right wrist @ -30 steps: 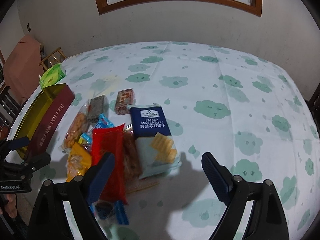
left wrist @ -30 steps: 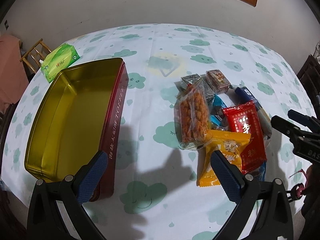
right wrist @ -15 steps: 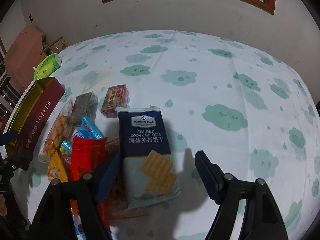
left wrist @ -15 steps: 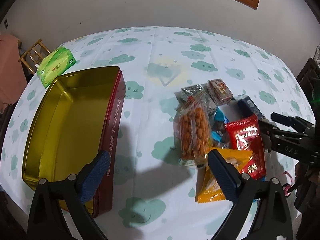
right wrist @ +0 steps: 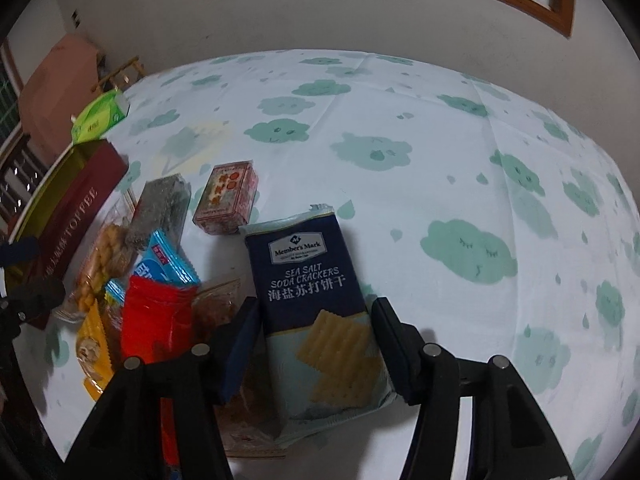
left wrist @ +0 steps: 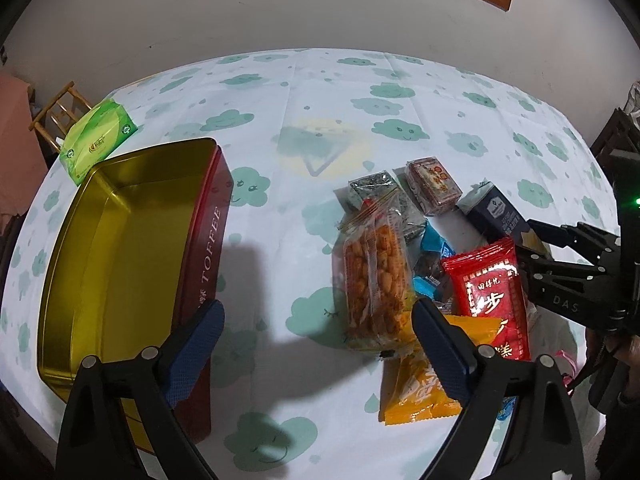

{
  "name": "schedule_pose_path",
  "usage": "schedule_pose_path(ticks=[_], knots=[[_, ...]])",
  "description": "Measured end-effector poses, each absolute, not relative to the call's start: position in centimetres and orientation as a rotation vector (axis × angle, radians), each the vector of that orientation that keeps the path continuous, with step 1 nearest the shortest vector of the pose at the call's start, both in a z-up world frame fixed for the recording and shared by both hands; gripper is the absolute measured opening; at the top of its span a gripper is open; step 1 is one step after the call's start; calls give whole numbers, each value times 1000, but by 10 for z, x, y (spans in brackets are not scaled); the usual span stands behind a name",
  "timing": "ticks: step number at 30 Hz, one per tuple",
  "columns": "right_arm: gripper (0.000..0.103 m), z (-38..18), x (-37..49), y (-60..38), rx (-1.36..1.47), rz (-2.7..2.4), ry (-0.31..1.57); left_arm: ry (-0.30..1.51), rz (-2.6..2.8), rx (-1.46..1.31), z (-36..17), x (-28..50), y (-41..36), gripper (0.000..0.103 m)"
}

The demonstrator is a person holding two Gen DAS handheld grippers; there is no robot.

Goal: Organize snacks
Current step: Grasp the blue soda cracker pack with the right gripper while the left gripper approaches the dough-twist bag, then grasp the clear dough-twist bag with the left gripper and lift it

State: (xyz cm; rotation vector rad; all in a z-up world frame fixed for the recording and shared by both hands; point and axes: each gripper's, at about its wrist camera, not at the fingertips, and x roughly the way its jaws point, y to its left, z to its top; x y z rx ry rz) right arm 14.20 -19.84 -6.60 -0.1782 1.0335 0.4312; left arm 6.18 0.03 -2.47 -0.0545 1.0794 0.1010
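A pile of snack packets lies on the cloud-print tablecloth. My right gripper (right wrist: pixel 316 324) is open, its jaws on either side of the navy sea salt soda cracker pack (right wrist: pixel 308 276), low over it. The pack also shows in the left wrist view (left wrist: pixel 494 212), with the right gripper (left wrist: pixel 532 244) at it. My left gripper (left wrist: pixel 316 328) is open and empty, above the cloth between the open red toffee tin (left wrist: pixel 120 248) and the peanut bag (left wrist: pixel 376 276). A red packet (left wrist: pixel 492 296) and an orange packet (left wrist: pixel 420 380) lie nearby.
A green tissue pack (left wrist: pixel 96 140) lies beyond the tin at the table's far left edge. A small red box (right wrist: pixel 226 196) and a dark seaweed packet (right wrist: pixel 160 208) lie behind the pile. A wooden chair (left wrist: pixel 60 108) stands off the left edge.
My right gripper has moved forward and down until its jaws straddle the cracker pack. My left gripper has shifted slightly, still open between tin and snacks.
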Motion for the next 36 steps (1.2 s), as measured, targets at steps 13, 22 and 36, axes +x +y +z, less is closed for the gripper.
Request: schedule_pose_path(ticks=[13,22,36], knots=[[54,-65,128,-240,-83,276,1006,1116,76,-88,-32,74,-5,83],[53,-65,100,-269,-13,186,997,1125,73,-79,-34,94,-13,81],[53,-65,85,-277,8,170,995,1168,48,-87,-41,101,-2,63]])
